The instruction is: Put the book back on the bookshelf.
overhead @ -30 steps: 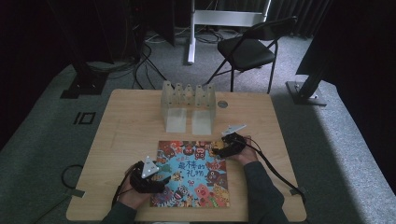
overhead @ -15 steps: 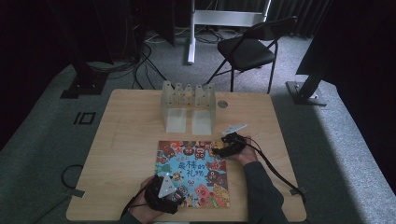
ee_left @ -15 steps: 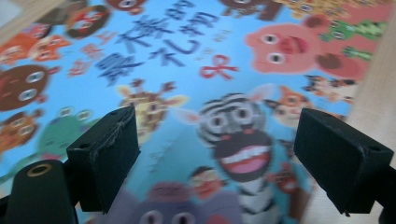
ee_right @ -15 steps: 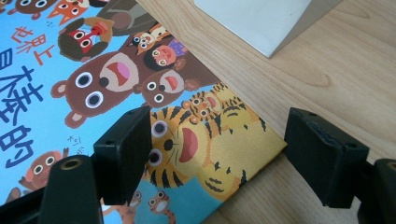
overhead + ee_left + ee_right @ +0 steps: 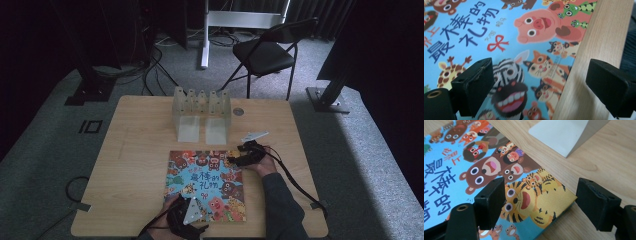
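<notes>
I've got the colourful cartoon-animal picture book (image 5: 206, 186) lying flat on the light wooden table (image 5: 135, 165), near edge, just in front of the pale slotted book stand (image 5: 201, 114). Left gripper (image 5: 186, 216) sits over the book's near edge; its jaws have just been opening and now stand wide, one over the zebra art, the other over bare wood past the edge, nothing pinched btwn them. Right gripper (image 5: 239, 156) is at the book's far right corner w/ jaws spread wide: one pad over the cover, the other beyond the corner above the table, not clamping. Black folding chair (image 5: 270, 52) behind the table.
</notes>
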`<action>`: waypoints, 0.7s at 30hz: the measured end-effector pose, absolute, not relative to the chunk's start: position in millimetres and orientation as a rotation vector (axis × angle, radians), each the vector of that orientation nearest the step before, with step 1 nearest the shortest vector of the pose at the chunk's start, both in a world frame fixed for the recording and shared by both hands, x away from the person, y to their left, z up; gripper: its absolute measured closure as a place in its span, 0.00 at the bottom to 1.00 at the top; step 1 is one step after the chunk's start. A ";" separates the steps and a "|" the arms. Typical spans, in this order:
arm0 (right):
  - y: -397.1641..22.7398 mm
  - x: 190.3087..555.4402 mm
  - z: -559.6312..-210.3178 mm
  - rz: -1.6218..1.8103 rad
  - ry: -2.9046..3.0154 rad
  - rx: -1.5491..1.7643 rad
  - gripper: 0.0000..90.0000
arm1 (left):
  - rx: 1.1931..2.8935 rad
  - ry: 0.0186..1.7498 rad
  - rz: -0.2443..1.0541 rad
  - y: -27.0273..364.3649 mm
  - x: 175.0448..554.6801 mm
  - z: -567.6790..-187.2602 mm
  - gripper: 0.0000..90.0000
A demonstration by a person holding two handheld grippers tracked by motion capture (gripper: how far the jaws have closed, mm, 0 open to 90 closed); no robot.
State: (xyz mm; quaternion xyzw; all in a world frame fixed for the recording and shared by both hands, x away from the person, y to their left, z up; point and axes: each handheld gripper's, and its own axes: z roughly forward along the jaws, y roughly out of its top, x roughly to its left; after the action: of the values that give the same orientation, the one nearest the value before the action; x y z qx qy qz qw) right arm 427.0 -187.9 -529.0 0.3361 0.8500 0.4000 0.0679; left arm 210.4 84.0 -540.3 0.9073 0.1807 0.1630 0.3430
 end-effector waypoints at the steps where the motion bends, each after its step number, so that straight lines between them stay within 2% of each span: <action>1: -187.9 427.0 -529.0 1.205 2.561 1.012 0.27 | 2.358 0.470 0.424 84.0 210.4 -540.3 0.09; 13: -190.8 423.8 -508.3 1.280 2.528 1.000 0.26 | 2.316 0.489 0.503 72.7 211.1 -539.1 0.10; 16: -191.6 423.3 -503.9 1.307 2.518 0.995 0.27 | 2.264 0.438 0.641 72.9 203.3 -532.6 0.12; 21: -193.7 424.0 -502.8 1.345 2.522 1.032 0.29 | 2.214 0.452 0.615 78.8 202.8 -525.1 0.14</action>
State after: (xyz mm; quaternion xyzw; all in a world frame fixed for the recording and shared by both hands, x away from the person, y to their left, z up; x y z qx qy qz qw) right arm 424.0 -193.7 -502.8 0.3392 0.8287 0.4421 0.0514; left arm 202.8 78.8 -525.1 0.8709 0.1777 0.2419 0.3891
